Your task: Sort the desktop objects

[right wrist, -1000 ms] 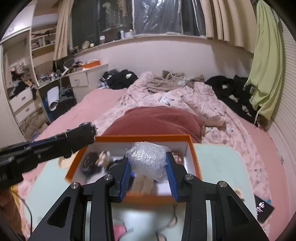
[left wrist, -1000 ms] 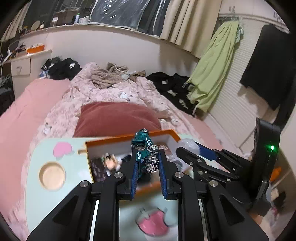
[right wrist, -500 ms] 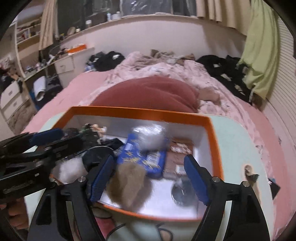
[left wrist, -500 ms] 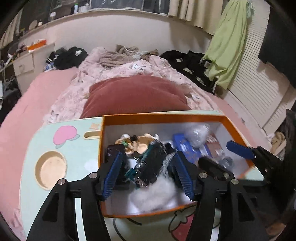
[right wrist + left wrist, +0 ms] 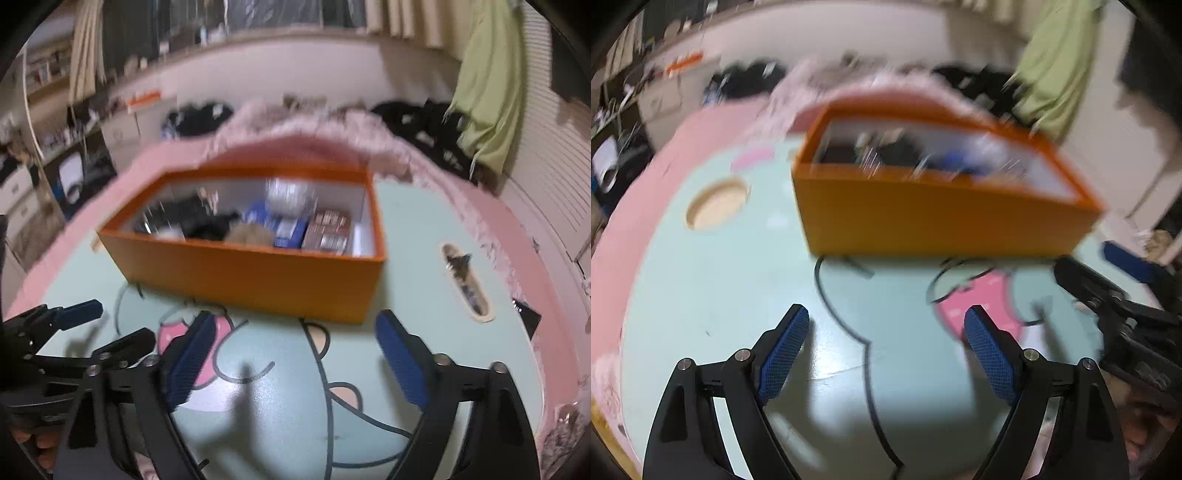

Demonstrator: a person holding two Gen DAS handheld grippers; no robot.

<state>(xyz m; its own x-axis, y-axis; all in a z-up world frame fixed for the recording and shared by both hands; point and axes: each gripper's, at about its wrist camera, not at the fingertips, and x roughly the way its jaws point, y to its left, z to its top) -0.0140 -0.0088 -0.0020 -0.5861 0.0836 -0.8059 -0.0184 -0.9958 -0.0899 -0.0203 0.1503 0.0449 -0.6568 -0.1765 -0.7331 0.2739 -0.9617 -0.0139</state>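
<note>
Ahead of both grippers, beyond their fingertips, an orange box (image 5: 255, 273) is seen standing on a pale green table (image 5: 413, 236) printed with a cartoon figure. The left gripper (image 5: 886, 332) is spread and its jaws are opening, with nothing between them but bare tabletop; the right gripper (image 5: 295, 336) is likewise spread and opening, and nothing is held. The box is set well forward of the left gripper's fingertips and nearer those of the right. Its long axis is laid across the line along which both grippers point, so that a long side wall is presented to each. Inside, a mixed load can be made out despite the blur: a blue packet (image 5: 284, 225), a brown packet (image 5: 327, 230), a wad of clear wrap (image 5: 290, 194), a tuft of tan fur (image 5: 247, 234) and some dark items that cannot be identified. The box is judged to be stiff card, fairly light, and likely to slide on the smooth tabletop if pushed. The contents are judged small and light: the packets firm enough to be taken across their narrow faces, the wrap and fur soft and yielding. No loose object is seen on the table between the grippers and the box, so the sorting appears largely done.
</note>
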